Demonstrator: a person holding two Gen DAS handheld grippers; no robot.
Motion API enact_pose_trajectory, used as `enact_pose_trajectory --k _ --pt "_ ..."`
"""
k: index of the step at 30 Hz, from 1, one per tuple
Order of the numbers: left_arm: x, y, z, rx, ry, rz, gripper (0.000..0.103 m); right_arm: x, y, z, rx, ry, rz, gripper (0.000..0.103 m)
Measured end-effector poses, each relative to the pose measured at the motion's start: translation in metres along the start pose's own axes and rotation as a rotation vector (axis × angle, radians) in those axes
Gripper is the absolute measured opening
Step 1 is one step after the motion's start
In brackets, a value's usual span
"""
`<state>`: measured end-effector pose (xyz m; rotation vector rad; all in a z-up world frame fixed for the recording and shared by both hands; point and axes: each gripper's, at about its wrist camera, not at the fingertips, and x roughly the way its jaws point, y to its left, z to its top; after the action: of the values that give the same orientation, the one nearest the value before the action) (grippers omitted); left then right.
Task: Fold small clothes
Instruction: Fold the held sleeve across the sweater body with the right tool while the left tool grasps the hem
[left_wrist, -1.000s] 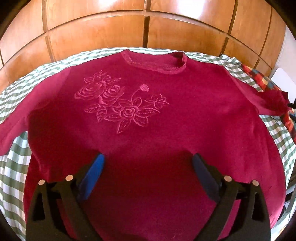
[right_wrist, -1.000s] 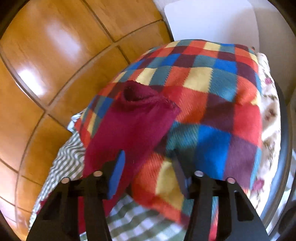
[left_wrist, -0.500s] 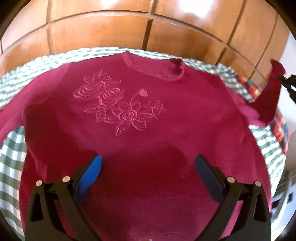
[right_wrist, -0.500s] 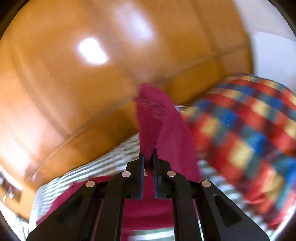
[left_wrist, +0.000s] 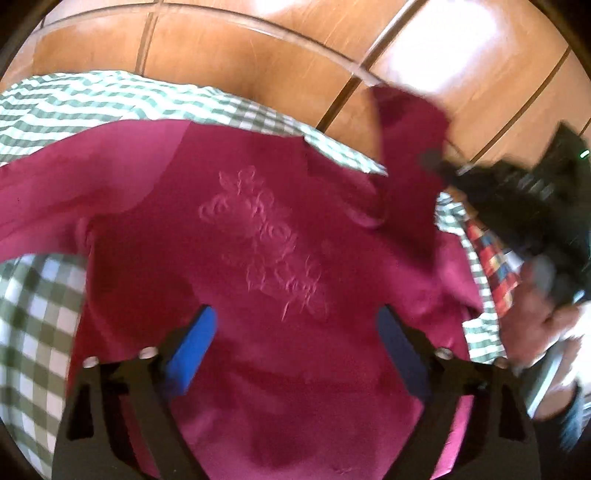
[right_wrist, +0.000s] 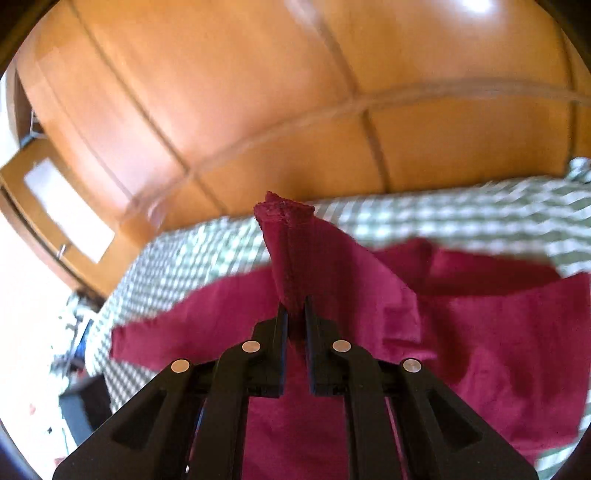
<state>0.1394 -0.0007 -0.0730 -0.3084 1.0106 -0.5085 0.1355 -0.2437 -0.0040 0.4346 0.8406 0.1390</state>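
Now sleeve in right tool

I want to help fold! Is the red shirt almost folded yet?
Not yet. Done: the red shirt lies spread flat on the checked cloth. In hand: the right gripper pinches one sleeve and lifts it over the body. The left gripper hovers open. Left: both sleeves and every body fold.
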Motion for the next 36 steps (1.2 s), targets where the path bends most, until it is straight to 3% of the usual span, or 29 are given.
enact_pose_trajectory --k 2,4,8,16,19,21,22,26,29,32,35,36 --pt "0.000 0.004 0.006 -0.019 -0.007 -0.019 0.079 -0.001 -0.003 -0.007 0.016 0.004 0.019 0.026" --pt "0.002 0.008 0.013 -0.029 -0.011 -0.029 0.076 -0.017 -0.013 -0.014 0.029 -0.031 0.019 0.051" --pt "0.010 0.014 0.030 -0.063 -0.016 -0.041 0.076 -0.056 -0.038 -0.032 0.063 -0.092 -0.012 0.053" --pt "0.040 0.022 0.066 -0.105 -0.019 -0.013 0.076 -0.142 -0.128 -0.094 0.211 -0.137 -0.209 0.053" --pt "0.057 0.018 0.073 -0.082 0.012 0.000 0.054 -0.150 -0.151 -0.104 0.273 -0.147 -0.240 0.053" --pt "0.068 0.009 0.077 -0.048 0.040 0.019 0.010 -0.144 -0.157 -0.102 0.287 -0.150 -0.250 0.053" --pt "0.068 0.007 0.078 -0.037 0.040 0.026 0.004 -0.142 -0.157 -0.100 0.283 -0.153 -0.250 0.053" --pt "0.035 0.005 0.083 -0.057 -0.062 -0.011 0.004 -0.117 -0.148 -0.082 0.245 -0.157 -0.245 0.053" --pt "0.016 0.013 0.083 -0.061 -0.120 0.033 0.004 -0.091 -0.146 -0.074 0.217 -0.102 -0.259 0.053" --pt "0.027 0.021 0.082 -0.046 -0.079 0.102 0.005 -0.059 -0.147 -0.074 0.174 -0.023 -0.339 0.053" --pt "0.053 0.025 0.076 -0.008 0.012 0.213 0.012 -0.055 -0.136 -0.071 0.117 -0.002 -0.397 0.053" --pt "0.054 0.026 0.074 -0.002 0.011 0.231 0.013 -0.056 -0.132 -0.069 0.100 0.007 -0.409 0.053"
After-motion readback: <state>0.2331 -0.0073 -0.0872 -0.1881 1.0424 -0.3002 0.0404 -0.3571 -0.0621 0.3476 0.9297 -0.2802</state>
